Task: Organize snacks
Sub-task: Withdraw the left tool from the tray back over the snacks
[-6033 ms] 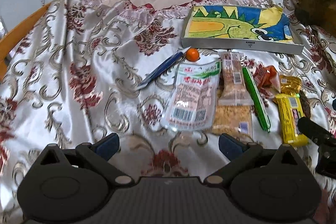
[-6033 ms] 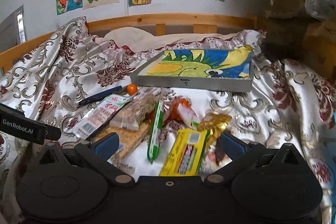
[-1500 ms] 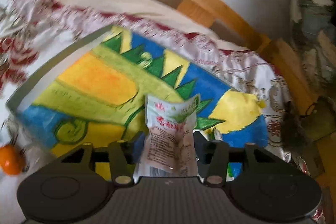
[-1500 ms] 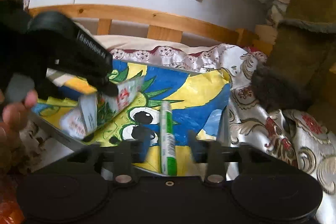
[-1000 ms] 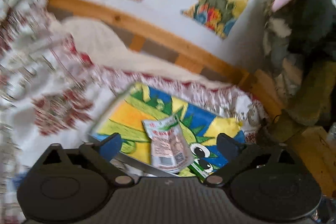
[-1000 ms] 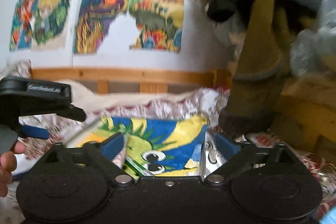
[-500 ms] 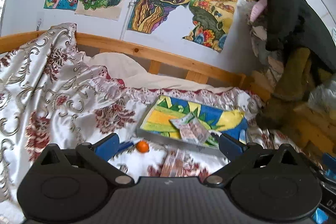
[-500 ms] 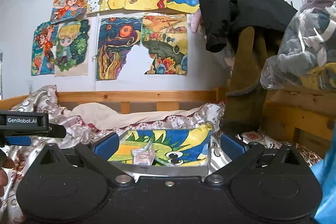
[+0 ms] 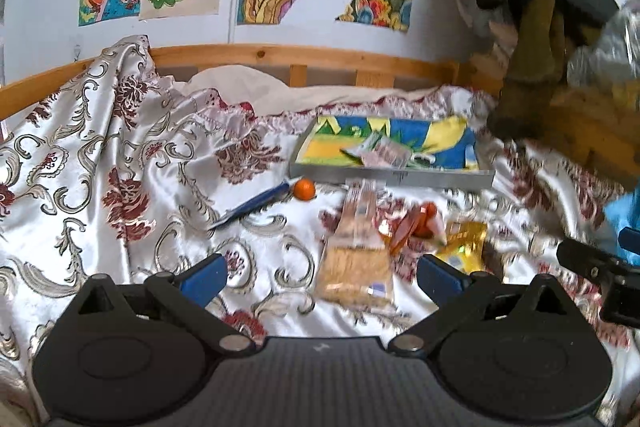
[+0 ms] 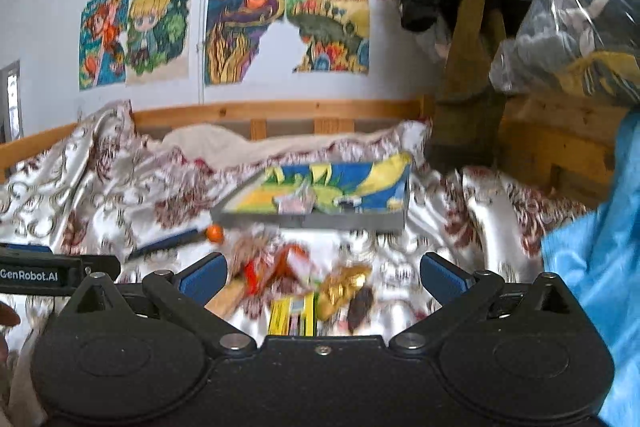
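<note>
1. Two grippers are mine: the left gripper [image 9: 322, 273] and the right gripper [image 10: 322, 273] both have jaws spread wide, holding nothing.
2. The tray [image 9: 390, 177] lies right of centre in the left view, on the quilt [image 9: 120, 163]; its floor bears a bright drawing.
3. One white packet [image 9: 384, 153] rests inside the tray, near its front wall.
4. Below the tray, mid-frame, a cracker pack [image 9: 356, 259] lies lengthwise on the quilt, between my left fingertips.
5. Right of it sit a red wrapper [image 9: 418, 223] and a gold wrapper [image 9: 464, 241], close together.
6. A small orange [image 9: 304, 189] sits just left of the tray's front corner, touching a blue stick's [image 9: 252, 205] tip.
7. In the right view, bottom centre, a yellow bar [image 10: 292, 315] lies beside a dark snack [image 10: 360, 307]; blur hides finer detail.
8. Posters [image 10: 248, 23] fill the upper wall.
</note>
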`<action>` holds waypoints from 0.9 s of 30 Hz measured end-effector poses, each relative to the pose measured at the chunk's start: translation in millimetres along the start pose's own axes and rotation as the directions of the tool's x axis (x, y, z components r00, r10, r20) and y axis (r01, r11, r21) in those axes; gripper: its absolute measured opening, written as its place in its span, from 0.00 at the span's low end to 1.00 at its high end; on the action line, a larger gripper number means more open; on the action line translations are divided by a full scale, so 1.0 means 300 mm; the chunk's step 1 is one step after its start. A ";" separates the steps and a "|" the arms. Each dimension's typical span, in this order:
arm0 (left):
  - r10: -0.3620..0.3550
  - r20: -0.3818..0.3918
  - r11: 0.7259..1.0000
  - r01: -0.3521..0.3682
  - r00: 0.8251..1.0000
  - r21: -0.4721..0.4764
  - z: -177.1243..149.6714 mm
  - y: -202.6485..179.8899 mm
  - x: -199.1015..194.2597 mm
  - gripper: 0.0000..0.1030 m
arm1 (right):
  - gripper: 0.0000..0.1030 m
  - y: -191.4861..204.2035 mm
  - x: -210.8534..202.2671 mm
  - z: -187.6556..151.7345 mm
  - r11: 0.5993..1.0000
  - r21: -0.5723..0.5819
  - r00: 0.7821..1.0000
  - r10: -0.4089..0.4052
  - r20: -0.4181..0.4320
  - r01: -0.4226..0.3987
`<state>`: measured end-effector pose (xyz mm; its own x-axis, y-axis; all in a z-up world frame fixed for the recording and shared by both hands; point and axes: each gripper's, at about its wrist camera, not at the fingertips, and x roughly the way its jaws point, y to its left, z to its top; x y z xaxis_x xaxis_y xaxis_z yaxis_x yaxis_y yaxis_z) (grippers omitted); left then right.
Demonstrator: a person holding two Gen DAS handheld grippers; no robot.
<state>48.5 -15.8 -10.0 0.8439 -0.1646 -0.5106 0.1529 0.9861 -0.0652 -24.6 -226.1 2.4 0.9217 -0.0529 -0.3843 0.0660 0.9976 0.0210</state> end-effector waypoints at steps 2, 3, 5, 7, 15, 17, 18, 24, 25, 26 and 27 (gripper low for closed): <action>-0.001 -0.018 1.000 0.001 1.000 0.016 -0.009 -0.006 -0.001 1.00 | 0.99 0.004 -0.001 -0.021 1.000 -0.004 0.999 -0.004 -0.036 0.004; -0.001 -0.028 1.000 0.001 1.000 0.023 -0.013 -0.009 0.001 1.00 | 0.99 0.009 -0.001 -0.032 1.000 -0.007 0.999 -0.007 -0.054 0.007; 0.001 -0.044 0.999 0.001 0.999 0.032 -0.023 -0.014 0.006 1.00 | 0.99 0.016 0.007 -0.048 1.000 -0.016 0.996 -0.008 -0.092 0.007; 0.006 -0.064 0.999 -0.004 0.998 0.032 -0.028 -0.013 0.014 1.00 | 0.99 0.022 0.023 -0.057 1.000 -0.023 0.992 -0.016 -0.124 0.013; 0.043 -0.129 0.999 -0.039 0.991 0.033 -0.044 0.000 0.052 1.00 | 0.99 0.019 0.061 -0.076 1.000 -0.016 0.984 -0.023 -0.177 0.021; 0.049 -0.143 0.999 -0.046 0.988 0.025 -0.047 0.006 0.060 1.00 | 0.99 0.016 0.070 -0.077 1.000 -0.013 0.982 -0.024 -0.187 0.022; 0.055 -0.147 0.998 -0.052 0.988 0.024 -0.048 0.008 0.063 1.00 | 0.99 0.016 0.074 -0.076 1.000 -0.012 0.981 -0.025 -0.190 0.023; 0.077 -0.172 0.997 -0.075 0.982 0.018 -0.051 0.018 0.080 1.00 | 0.99 0.011 0.091 -0.082 1.000 -0.004 0.977 -0.024 -0.211 0.024; 0.077 -0.175 0.997 -0.076 0.982 0.016 -0.052 0.019 0.080 1.00 | 0.99 0.010 0.094 -0.083 1.000 -0.002 0.976 -0.023 -0.214 0.024; 0.078 -0.176 0.997 -0.077 0.981 0.016 -0.052 0.019 0.080 1.00 | 0.99 0.009 0.096 -0.084 1.000 0.001 0.976 -0.021 -0.218 0.022; 0.079 -0.177 0.997 -0.077 0.981 0.017 -0.052 0.019 0.080 1.00 | 0.99 0.007 0.097 -0.084 1.000 0.004 0.975 -0.019 -0.220 0.021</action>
<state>61.7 -13.8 -36.1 0.7492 -0.0793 -0.6575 0.0958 0.9953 -0.0110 -7.2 -224.4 -32.0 0.8133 -0.0610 -0.5786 0.0863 0.9961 0.0164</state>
